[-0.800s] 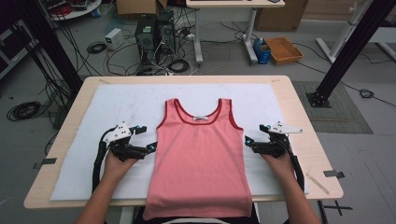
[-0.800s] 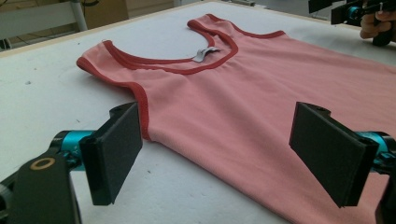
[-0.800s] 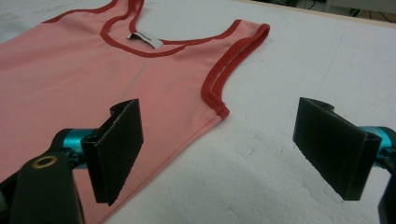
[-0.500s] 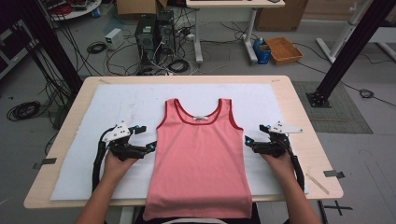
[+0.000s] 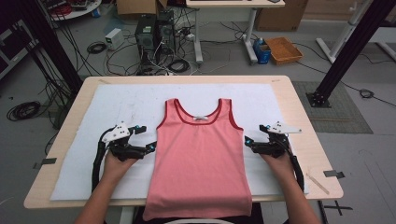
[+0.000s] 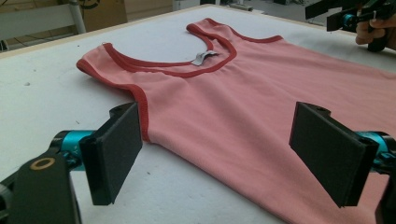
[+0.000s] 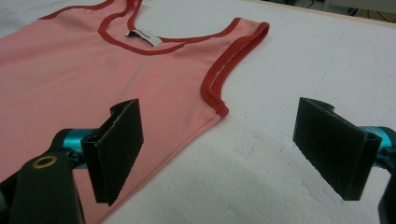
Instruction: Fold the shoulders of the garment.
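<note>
A pink tank top with dark red trim lies flat and face up on the white mat, its hem hanging over the table's near edge. My left gripper hovers open just beside the top's left side seam, below the armhole. In the left gripper view the pink top lies ahead of the wide-apart jaws of my left gripper. My right gripper is open at the top's right side seam. The right gripper view has the armhole trim ahead of my right gripper, with nothing between the jaws.
The mat covers most of a wooden table. A thin stick lies near the table's front right corner. On the floor behind are computer towers, cables, an orange tray and black frame posts.
</note>
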`<state>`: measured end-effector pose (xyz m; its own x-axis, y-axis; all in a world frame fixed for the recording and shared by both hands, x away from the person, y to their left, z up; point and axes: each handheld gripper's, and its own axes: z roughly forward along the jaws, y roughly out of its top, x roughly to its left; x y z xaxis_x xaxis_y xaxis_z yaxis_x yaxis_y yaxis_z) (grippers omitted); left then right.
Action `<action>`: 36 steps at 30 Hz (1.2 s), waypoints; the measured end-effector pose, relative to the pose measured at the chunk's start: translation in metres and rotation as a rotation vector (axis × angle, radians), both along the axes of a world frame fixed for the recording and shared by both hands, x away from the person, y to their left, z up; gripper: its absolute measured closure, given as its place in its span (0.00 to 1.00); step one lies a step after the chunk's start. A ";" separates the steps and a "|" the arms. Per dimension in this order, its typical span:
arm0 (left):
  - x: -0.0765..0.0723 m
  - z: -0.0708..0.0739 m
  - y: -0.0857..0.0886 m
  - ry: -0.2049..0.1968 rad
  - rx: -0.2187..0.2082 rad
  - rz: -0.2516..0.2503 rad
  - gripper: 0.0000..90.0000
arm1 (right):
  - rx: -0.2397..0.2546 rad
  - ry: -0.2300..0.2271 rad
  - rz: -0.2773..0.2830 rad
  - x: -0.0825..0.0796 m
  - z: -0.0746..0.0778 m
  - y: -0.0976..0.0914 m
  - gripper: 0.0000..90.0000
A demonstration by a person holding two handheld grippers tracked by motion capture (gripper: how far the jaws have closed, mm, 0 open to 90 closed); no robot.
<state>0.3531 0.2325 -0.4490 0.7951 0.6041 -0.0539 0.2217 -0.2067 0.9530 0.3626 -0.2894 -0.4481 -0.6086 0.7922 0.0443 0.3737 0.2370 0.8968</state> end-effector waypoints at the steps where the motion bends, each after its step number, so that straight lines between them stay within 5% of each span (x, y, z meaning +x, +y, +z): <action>1: 0.000 0.000 0.000 0.000 -0.001 0.000 0.19 | 0.003 0.003 -0.002 0.000 0.000 0.000 0.18; 7: 0.000 0.000 0.000 0.003 -0.003 0.005 0.19 | 0.028 0.010 -0.008 0.002 0.000 -0.003 0.18; 12: 0.000 0.000 0.000 0.005 -0.002 0.006 0.19 | 0.002 0.013 0.000 0.003 0.003 -0.001 0.18; 16: 0.001 0.000 0.000 0.004 -0.002 0.008 0.19 | 0.016 0.011 -0.012 0.009 0.016 0.002 0.18; 27: 0.000 0.000 0.000 0.004 -0.002 0.010 0.19 | -0.003 0.081 -0.022 0.043 0.039 0.017 0.18; 36: 0.000 0.000 0.000 0.003 -0.001 0.010 0.19 | -0.008 0.120 -0.065 0.076 0.044 0.023 0.18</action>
<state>0.3534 0.2324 -0.4490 0.7887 0.6122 -0.0569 0.2264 -0.2033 0.9526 0.4389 -0.2663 -0.4043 -0.5467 0.8304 0.1076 0.4932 0.2156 0.8428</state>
